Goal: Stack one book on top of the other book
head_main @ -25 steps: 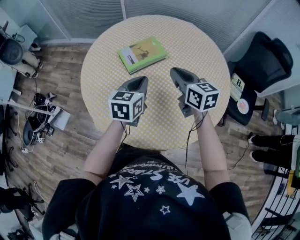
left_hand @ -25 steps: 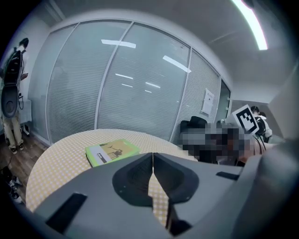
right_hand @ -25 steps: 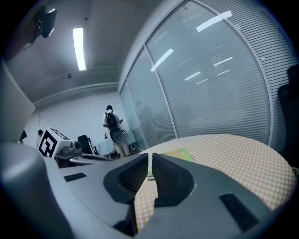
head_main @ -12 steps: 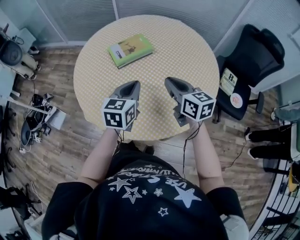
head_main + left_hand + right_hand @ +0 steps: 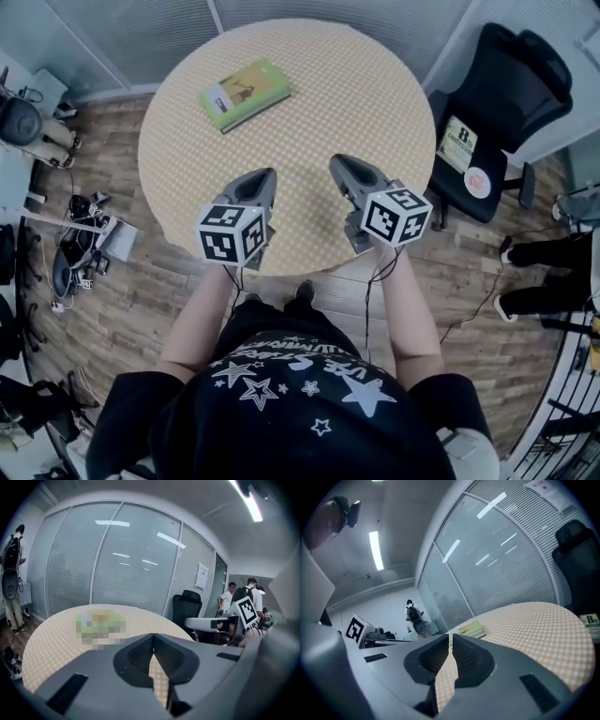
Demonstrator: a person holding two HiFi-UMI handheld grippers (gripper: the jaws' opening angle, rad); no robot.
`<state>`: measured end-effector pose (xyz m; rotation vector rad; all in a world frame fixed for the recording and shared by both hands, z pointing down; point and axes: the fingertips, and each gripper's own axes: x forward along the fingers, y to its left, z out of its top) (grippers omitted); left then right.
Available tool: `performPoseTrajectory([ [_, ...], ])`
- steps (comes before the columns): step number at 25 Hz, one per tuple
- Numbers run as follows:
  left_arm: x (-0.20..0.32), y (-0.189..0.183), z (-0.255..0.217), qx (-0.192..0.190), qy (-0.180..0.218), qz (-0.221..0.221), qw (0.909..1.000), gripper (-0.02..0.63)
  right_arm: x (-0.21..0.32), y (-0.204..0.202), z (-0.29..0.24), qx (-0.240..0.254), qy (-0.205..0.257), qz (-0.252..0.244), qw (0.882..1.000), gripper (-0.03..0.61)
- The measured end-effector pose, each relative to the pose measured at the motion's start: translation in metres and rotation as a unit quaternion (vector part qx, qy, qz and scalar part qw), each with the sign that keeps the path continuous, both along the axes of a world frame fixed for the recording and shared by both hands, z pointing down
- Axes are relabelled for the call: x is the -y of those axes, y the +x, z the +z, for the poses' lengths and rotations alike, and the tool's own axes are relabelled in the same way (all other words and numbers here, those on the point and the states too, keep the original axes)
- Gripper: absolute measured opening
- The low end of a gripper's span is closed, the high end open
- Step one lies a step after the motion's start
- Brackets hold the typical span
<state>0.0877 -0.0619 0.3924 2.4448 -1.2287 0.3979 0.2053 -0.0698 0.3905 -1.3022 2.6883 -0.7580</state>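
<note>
Office, meeting-room look. Curved glass wall (image 5: 126,564) with shut blinds across top of frame. Round table (image 5: 375,112) with checked cover at centre. Black swivel chair (image 5: 506,84) upper right. Wood-plank floor (image 5: 122,309) all round. Cables and gear (image 5: 80,244) heaped at left edge. Strip light (image 5: 376,550) on ceiling. People (image 5: 229,594) standing at far right.

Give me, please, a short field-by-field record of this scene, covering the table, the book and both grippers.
table: round table with a yellow checked cloth
book: green book lying flat at the far left of the table; cannot tell whether a second book lies under it
left gripper: left gripper shut, empty, above the near edge, apart from the book
right gripper: right gripper shut, empty, beside the left one
surroundings: black office chair to the right of the table
</note>
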Motion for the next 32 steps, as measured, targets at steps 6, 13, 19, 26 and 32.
performPoseTrajectory([
  [6, 0.000, 0.008, 0.006, -0.005, -0.006, 0.012, 0.9999, 0.008, -0.002, 0.011, 0.005, 0.001, -0.006, 0.015, 1.000, 0.041],
  [13, -0.021, -0.011, 0.003, -0.019, -0.013, 0.020, 0.9995, 0.008, -0.021, -0.016, -0.002, -0.010, -0.002, 0.014, 1.000, 0.041],
  [19, -0.043, -0.042, -0.008, -0.031, -0.005, 0.019, 0.9993, 0.008, -0.047, -0.045, -0.013, -0.019, 0.001, 0.010, 1.000, 0.041],
  [26, -0.073, -0.066, -0.026, -0.042, 0.013, 0.030, 0.9986, 0.008, -0.081, -0.070, -0.034, -0.030, 0.017, 0.020, 0.999, 0.041],
  [32, -0.106, -0.086, -0.042, -0.052, 0.028, 0.051, 0.9969, 0.008, -0.121, -0.093, -0.051, -0.048, 0.035, 0.038, 0.997, 0.041],
])
